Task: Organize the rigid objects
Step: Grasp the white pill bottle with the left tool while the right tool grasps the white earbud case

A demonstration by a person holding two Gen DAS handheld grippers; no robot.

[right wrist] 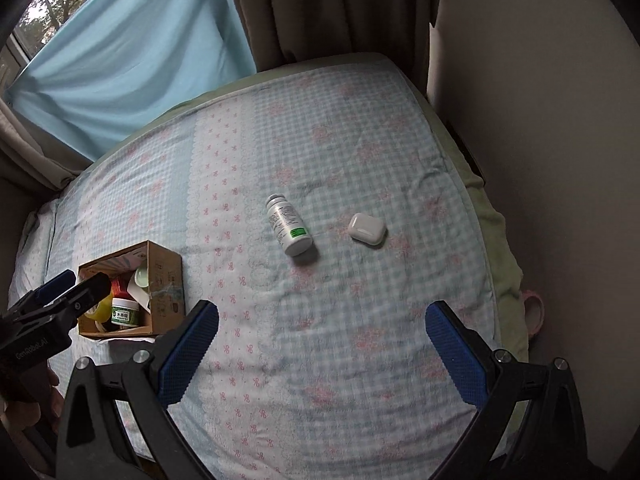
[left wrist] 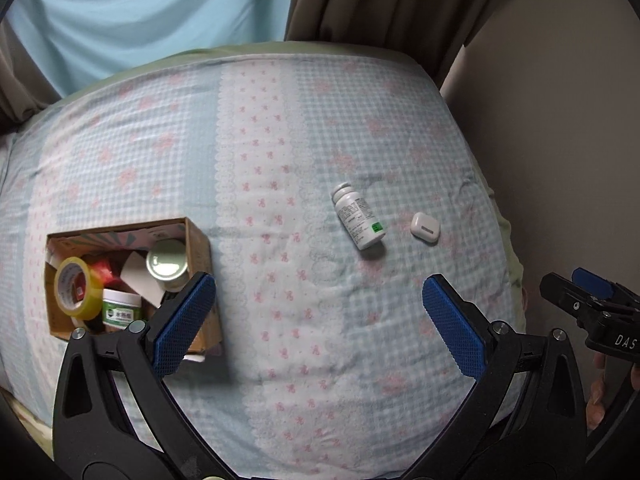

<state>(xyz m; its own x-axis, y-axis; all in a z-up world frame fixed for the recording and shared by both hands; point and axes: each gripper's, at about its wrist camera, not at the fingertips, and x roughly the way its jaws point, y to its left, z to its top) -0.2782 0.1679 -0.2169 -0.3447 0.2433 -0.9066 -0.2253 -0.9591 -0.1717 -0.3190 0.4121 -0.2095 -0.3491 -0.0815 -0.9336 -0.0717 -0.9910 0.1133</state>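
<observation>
Two grippers, both spread wide and empty: left gripper (left wrist: 318, 320) and right gripper (right wrist: 322, 344) low in frame, above the bedsheet (right wrist: 320, 400). Beyond, mid-frame, white pill bottle (right wrist: 290, 226) lies on its side, long axis diagonal, cap toward upper left; earbud case (right wrist: 367, 229) just right of it. Cardboard box (left wrist: 200, 240) lower left, part-filled. Judgement: right gripper sits nearer both loose items.

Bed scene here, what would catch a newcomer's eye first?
Probably the white pill bottle lying on its side mid-bed, with a small white earbud case just to its right, apart from it. Next, the open cardboard box on the left, packed with a yellow tape roll and jars.
</observation>
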